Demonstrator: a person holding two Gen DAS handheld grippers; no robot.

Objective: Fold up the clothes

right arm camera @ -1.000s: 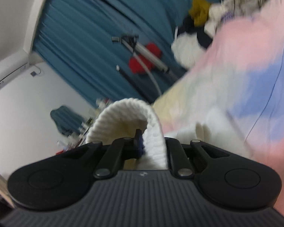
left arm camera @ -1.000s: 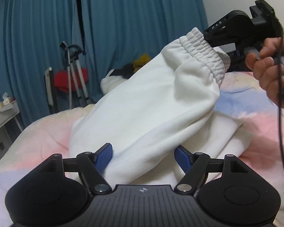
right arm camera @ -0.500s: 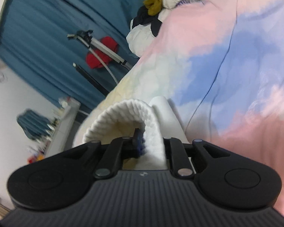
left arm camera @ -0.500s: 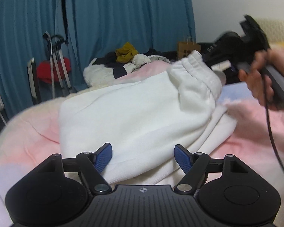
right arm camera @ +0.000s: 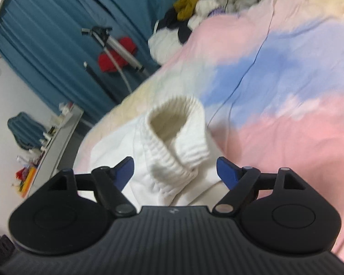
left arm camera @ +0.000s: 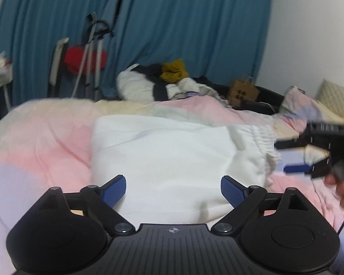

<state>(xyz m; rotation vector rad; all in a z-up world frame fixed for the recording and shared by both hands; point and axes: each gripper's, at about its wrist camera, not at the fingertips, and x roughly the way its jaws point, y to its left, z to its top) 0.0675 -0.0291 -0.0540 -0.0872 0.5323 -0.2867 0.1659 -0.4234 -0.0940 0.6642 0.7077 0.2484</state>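
Note:
A white sweat garment lies folded on the pastel bedspread, its ribbed elastic band at the right end. My left gripper is open and empty just above the garment's near edge. My right gripper is open, its blue pads either side of the ribbed band, apart from it. It also shows in the left wrist view, open, to the right of the band.
A pile of clothes lies at the far edge of the bed. A red chair and folded stand stand by the blue curtain. A brown paper bag sits at the back right. A cluttered white shelf is to the left.
My right gripper lowered the ribbed band onto the bed, opened and let it go. The garment now lies flat. My left gripper stayed open.

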